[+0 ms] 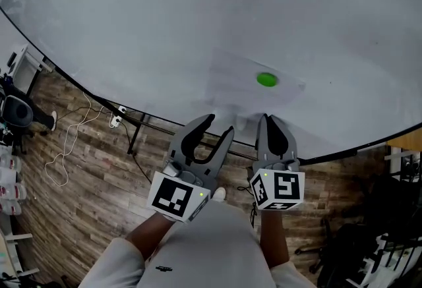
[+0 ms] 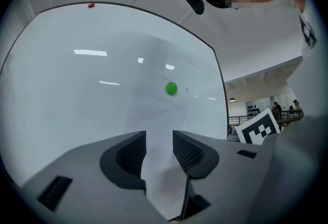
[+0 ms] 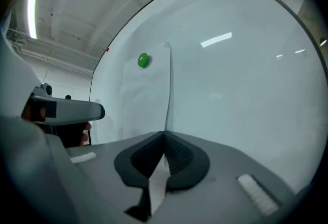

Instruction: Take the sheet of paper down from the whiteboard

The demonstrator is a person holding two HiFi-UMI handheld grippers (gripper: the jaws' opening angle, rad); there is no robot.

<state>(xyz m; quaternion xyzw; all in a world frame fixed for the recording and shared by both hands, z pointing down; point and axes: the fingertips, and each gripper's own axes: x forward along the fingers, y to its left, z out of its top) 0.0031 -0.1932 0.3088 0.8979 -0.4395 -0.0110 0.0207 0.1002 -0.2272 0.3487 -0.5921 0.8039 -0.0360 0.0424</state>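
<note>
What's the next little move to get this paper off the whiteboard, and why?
Probably close the left tongs: they stand open with the lower edge of the paper between them, while the right tongs pinch it and the green magnet pins its top.

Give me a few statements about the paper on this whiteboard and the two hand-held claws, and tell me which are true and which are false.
1. A green round magnet pins the white sheet of paper to the whiteboard. True.
2. The right gripper has its jaws wide apart, with nothing between them. False: its jaws are closed on the sheet's edge.
3. The left gripper has its jaws apart. True; the sheet's lower part shows in the gap, but the pads do not press on it.
4. The sheet is off the whiteboard and held in mid-air. False: the magnet holds it on the whiteboard.
</note>
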